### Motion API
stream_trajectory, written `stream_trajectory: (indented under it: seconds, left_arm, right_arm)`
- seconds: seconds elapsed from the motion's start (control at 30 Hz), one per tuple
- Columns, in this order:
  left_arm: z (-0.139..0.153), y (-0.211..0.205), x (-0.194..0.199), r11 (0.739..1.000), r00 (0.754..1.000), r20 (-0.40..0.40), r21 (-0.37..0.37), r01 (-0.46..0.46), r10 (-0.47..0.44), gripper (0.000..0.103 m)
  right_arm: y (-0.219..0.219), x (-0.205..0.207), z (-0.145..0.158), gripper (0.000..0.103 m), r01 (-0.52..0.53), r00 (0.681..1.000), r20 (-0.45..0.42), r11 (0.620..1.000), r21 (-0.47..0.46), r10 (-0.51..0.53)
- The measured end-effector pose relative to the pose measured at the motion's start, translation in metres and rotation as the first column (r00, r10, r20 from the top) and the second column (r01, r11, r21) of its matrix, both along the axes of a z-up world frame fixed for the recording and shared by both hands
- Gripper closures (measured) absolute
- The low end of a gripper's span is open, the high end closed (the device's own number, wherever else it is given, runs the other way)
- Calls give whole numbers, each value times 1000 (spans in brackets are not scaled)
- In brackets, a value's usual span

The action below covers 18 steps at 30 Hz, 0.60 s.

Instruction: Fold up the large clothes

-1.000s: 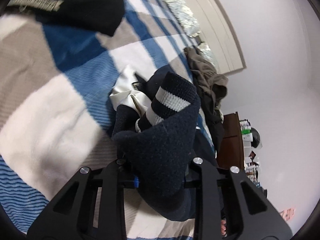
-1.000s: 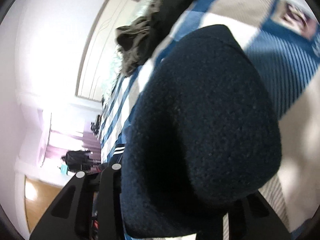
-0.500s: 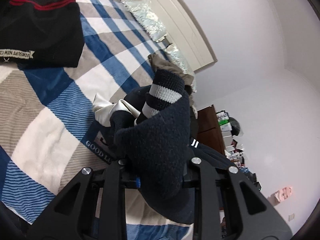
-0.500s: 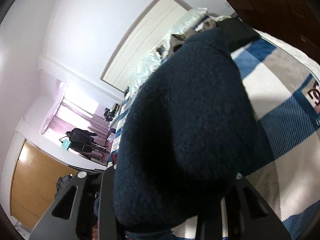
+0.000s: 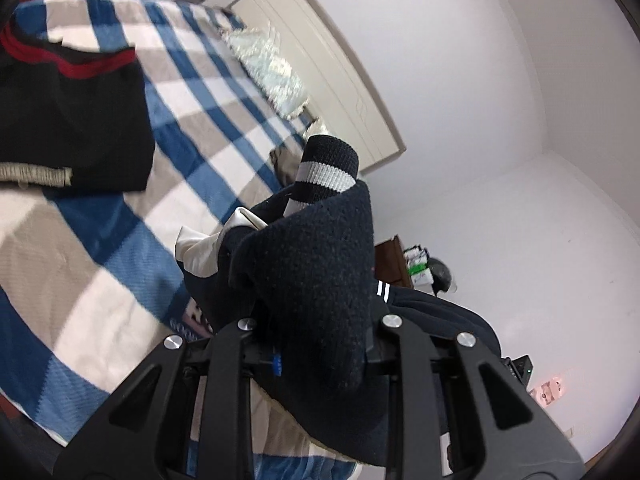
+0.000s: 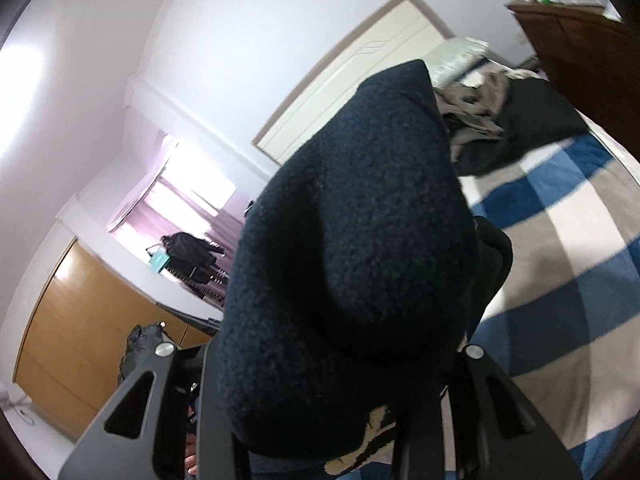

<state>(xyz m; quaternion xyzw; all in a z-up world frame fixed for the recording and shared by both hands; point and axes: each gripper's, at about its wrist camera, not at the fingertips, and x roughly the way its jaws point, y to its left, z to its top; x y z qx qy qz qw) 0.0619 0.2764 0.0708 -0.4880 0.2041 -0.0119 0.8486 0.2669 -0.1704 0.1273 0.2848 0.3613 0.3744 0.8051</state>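
Bedroom, checked blue blanket [image 5: 120,240] beneath: left gripper [image 5: 316,344] and right gripper [image 6: 340,360] each clamped on navy fleece jacket [image 5: 316,264], lifted mid-fold; next, spread flat.

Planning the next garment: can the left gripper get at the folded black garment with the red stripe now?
Probably not yet. The left gripper is shut on the navy fleece jacket; the black garment lies uncovered on the checked blanket.

Blue, white and beige checked blanket [image 5: 120,264] on bed, ahead-left of the hand-held gripper; cream panelled headboard [image 5: 340,76] beyond; dark brown wooden dresser [image 6: 588,48] ahead-right; orange-brown wooden wardrobe [image 6: 80,320] left.
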Motion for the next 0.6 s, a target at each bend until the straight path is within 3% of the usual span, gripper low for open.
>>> stream_trajectory:
  seconds: [0.17, 0.33, 0.47, 0.6]
  left_arm:
    - [34, 48, -18, 998, 998, 37, 39, -48, 47, 78]
    - [63, 117, -44, 987, 990, 56, 85, -134, 130, 78]
    - [84, 181, -73, 968, 975, 59, 125, -219, 213, 79]
    - [98, 246, -103, 933, 949, 56, 172, -316, 311, 79]
  right_arm:
    - [69, 1, 31, 70, -77, 996, 44, 997, -19, 78]
    - [166, 10, 54, 70, -182, 981, 71, 983, -21, 183]
    - [262, 20, 62, 71, -275, 958, 81, 961, -9, 275]
    - [366, 32, 51, 71, -371, 927, 74, 929, 16, 369]
